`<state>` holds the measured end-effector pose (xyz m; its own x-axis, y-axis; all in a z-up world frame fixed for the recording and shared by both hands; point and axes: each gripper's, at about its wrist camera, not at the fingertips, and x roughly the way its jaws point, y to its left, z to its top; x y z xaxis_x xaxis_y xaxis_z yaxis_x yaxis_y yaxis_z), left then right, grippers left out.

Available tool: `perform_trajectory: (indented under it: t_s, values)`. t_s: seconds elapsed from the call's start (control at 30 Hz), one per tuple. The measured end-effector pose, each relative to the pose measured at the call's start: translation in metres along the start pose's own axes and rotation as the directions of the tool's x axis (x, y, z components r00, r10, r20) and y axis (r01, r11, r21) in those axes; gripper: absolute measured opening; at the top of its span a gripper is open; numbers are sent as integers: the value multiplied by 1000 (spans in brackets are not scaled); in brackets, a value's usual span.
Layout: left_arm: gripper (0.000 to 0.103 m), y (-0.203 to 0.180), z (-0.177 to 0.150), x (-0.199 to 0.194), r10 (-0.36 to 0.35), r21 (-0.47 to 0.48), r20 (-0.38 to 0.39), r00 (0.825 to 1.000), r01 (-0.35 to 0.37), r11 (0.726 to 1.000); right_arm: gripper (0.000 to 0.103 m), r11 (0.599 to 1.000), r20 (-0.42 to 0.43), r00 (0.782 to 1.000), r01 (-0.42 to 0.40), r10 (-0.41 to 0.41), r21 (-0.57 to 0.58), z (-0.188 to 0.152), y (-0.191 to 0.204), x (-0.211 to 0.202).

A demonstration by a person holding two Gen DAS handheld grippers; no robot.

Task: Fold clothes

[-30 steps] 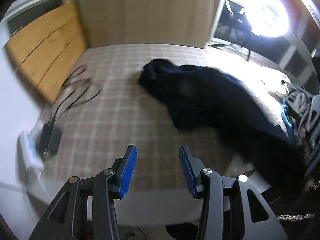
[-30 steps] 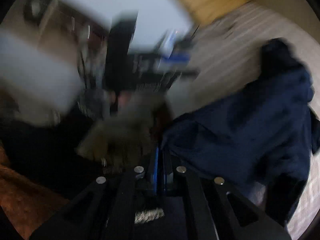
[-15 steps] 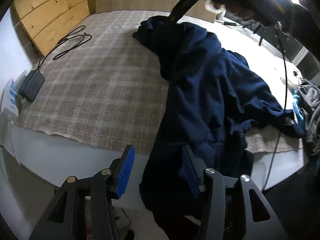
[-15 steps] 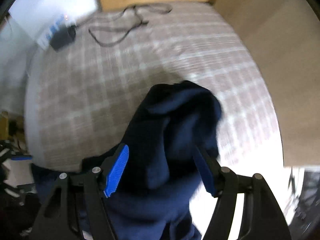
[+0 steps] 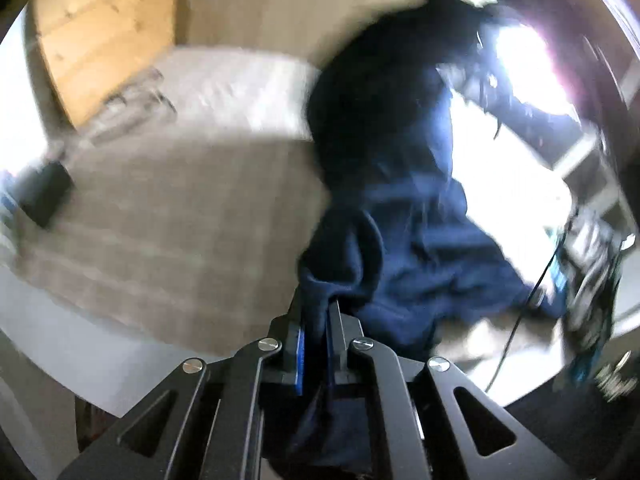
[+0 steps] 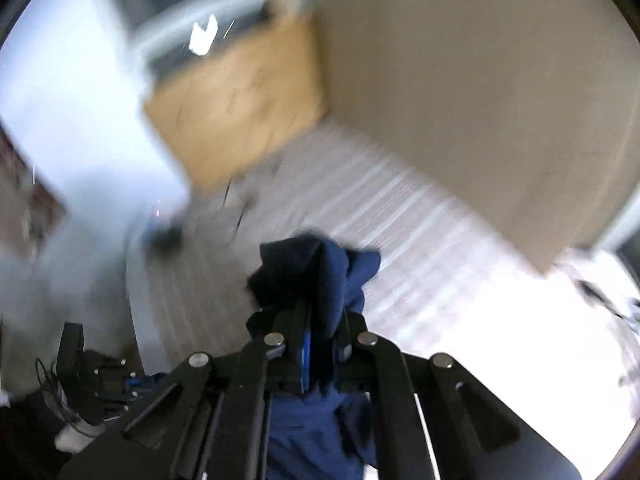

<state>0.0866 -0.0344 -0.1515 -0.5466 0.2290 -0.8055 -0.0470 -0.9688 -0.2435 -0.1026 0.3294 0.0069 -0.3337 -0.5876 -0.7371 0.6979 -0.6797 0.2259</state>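
The left tool (image 5: 316,328) is clamped on a fold of the navy garment (image 5: 400,200), its blue pads nearly together with the dark cloth pinched between them and a tail of fabric hanging down through the frame toward the camera. From that grip the garment rises in a bunched ridge and spreads up and to the right, part of it lifted off the bed and part trailing over the bed's right side; the picture is smeared, so the folds are hard to read. The bed's checked cover (image 5: 172,216) fills the left half of the left wrist view, with a black adapter (image 5: 46,194) near its left edge and a blurred cable (image 5: 132,100) farther back. A wooden headboard (image 5: 104,36) stands behind the cover at upper left, and a strong light (image 5: 524,64) glares at upper right.

The right tool (image 6: 322,332) is likewise closed tight on another bunch of the same navy garment (image 6: 320,276), which bulges above the pads and hangs below them. In the blurred right wrist view the checked cover (image 6: 400,216) lies beyond the cloth, the headboard (image 6: 240,96) is behind it and a plain beige panel (image 6: 480,92) is to the right.
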Motion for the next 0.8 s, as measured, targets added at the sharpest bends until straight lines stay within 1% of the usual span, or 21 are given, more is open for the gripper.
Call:
perform_trajectory:
  t_s: [0.03,0.07,0.1,0.13,0.17,0.2,0.27,0.3,0.37,0.43,0.47,0.53,0.57,0.6,0.63,0.67,0.7,0.8]
  values:
    - [6,2,15,-16,9,24,35,999,-10,1000,6,999,75,997,18,-21,30,3,-7,-36]
    - [6,1,34,-33,23,56,78,997,-28,998,6,998,153,987,35,-44,60,6,-10,-73]
    - [6,-2,55,-51,39,94,127,991,-51,994,5,995,230,971,51,-70,91,8,-12,-110]
    - [6,-6,79,-72,42,132,180,983,-66,989,5,990,304,948,64,-98,123,10,-14,-148]
    - [6,-11,98,-90,39,165,224,974,-77,983,5,987,377,917,81,-129,140,11,-12,-187]
    - [6,-19,116,-111,41,201,280,959,-101,974,5,982,443,880,116,-170,148,11,-5,-225]
    - [6,-39,146,-162,20,271,402,915,-139,953,5,968,538,804,196,-252,160,5,12,-294]
    - [6,-48,160,-188,2,302,459,889,-158,940,5,960,580,765,220,-281,175,-1,23,-328]
    - [6,-67,177,-233,-28,353,552,833,-203,914,5,942,638,694,267,-335,204,-19,50,-376]
    - [6,-81,184,-273,-68,386,618,783,-227,894,5,923,685,623,310,-378,227,-38,80,-414]
    - [6,-86,185,-289,-87,401,639,764,-235,885,5,915,704,592,328,-394,235,-47,95,-429]
    - [6,-95,184,-315,-117,430,669,734,-254,866,5,897,731,536,362,-422,252,-64,122,-450]
    - [6,-98,183,-326,-131,443,682,719,-265,856,5,888,743,509,379,-435,261,-72,136,-460]
    - [6,-102,182,-334,-141,455,690,710,-274,848,5,879,750,486,394,-448,270,-77,148,-463]
    - [6,-104,182,-339,-148,466,693,705,-282,839,5,870,749,474,407,-462,279,-77,155,-470]
    - [6,-106,182,-341,-154,476,692,706,-285,832,5,863,744,471,415,-474,287,-77,159,-474]
    - [6,-106,184,-342,-160,486,683,712,-280,828,5,859,735,476,420,-484,294,-77,160,-470]
    - [6,-109,200,-326,-151,507,646,749,-272,818,5,838,695,491,441,-524,321,-70,149,-435]
